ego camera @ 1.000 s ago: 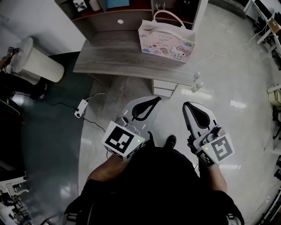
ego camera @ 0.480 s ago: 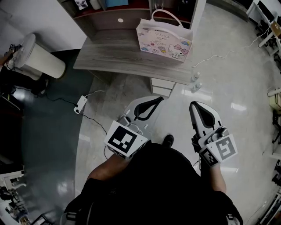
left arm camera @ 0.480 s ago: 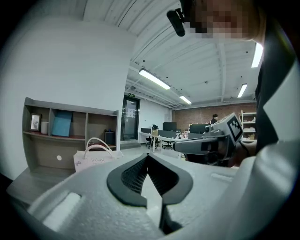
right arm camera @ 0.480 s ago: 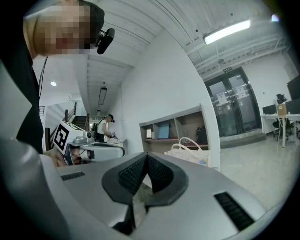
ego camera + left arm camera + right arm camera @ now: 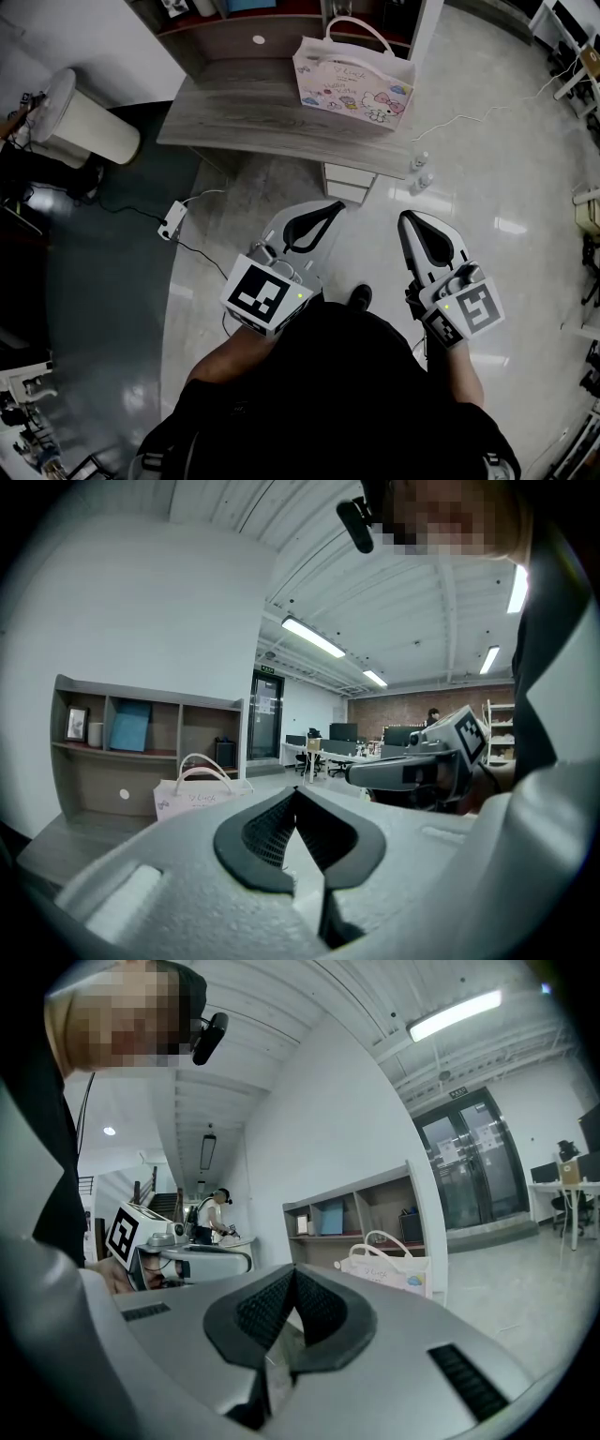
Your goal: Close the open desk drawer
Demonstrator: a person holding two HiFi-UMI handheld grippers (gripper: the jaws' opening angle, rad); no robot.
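Note:
A white drawer unit (image 5: pixel 349 184) stands under the right end of the grey wooden desk (image 5: pixel 253 117), and its fronts jut out past the desk's edge. My left gripper (image 5: pixel 336 206) hovers over the floor just short of the drawers, jaws shut and empty. My right gripper (image 5: pixel 405 217) is held beside it to the right, also shut on nothing. In the left gripper view the shut tips (image 5: pixel 296 789) point toward the desk. The right gripper view has its shut tips (image 5: pixel 292 1269) aimed the same way.
A pink gift bag (image 5: pixel 352 75) stands on the desk below a shelf unit (image 5: pixel 141 733). On the glossy floor are a white bin (image 5: pixel 80 127) at the left, a power strip (image 5: pixel 172 227) with its cable, and two small bottles (image 5: pixel 419 172) right of the drawers.
The right gripper has drifted a little sideways in the head view. The left gripper has barely moved. Both stay shut.

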